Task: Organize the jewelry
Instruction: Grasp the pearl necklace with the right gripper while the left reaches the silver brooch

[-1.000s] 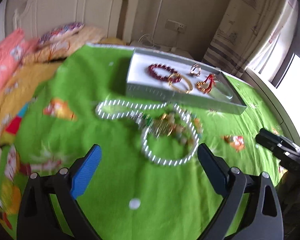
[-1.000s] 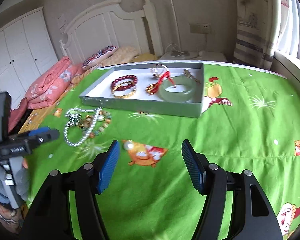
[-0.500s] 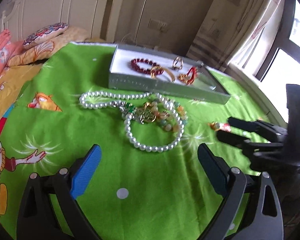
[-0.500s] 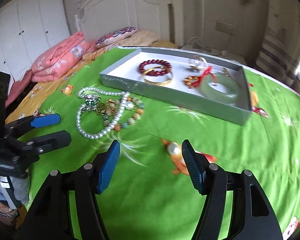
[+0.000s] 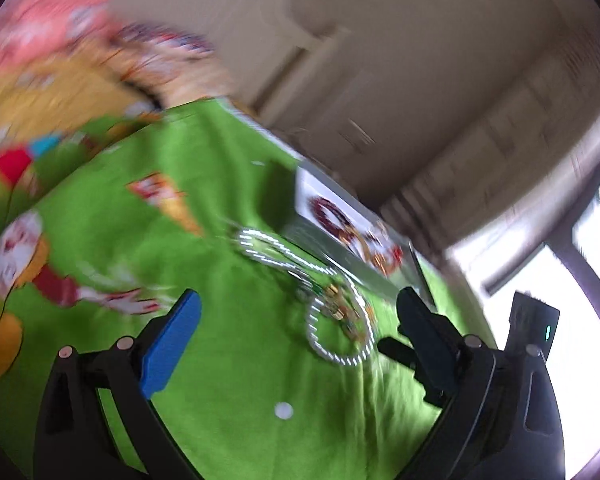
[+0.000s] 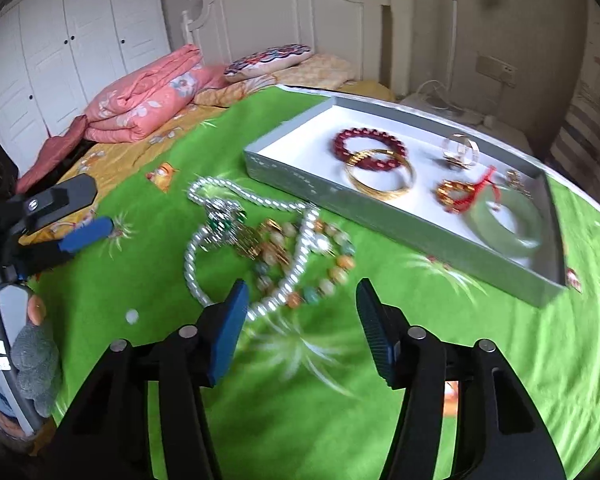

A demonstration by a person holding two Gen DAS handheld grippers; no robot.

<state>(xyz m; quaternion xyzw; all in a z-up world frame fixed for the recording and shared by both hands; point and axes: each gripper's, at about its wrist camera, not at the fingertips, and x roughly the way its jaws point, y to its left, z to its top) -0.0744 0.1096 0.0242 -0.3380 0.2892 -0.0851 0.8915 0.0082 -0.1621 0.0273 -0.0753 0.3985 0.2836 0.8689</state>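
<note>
A white pearl necklace [image 6: 236, 196] lies tangled with a coloured bead bracelet [image 6: 332, 272] and a green-stoned brooch [image 6: 230, 220] on the green cloth [image 6: 300, 392]. A grey tray [image 6: 380, 208] behind holds a red bead bracelet [image 6: 368, 142], a gold bangle [image 6: 380, 176], a ring [image 6: 460, 150], a red-tied charm [image 6: 460, 192] and a jade bangle [image 6: 504, 220]. My right gripper [image 6: 300, 320] is open, just short of the pile. My left gripper [image 5: 296, 336] is open and empty; its view is blurred and tilted, with the pearls [image 5: 332, 320] ahead of it.
A pink folded quilt [image 6: 140, 96] and a patterned pillow [image 6: 268, 60] lie at the bed's far left by the white headboard [image 6: 300, 12]. A small white dot [image 6: 132, 315] marks the cloth left of my right gripper. The left gripper [image 6: 72, 228] shows at the left edge.
My right gripper has moved left and forward, up to the jewelry pile. My left gripper has tilted and swung, which blurs its view.
</note>
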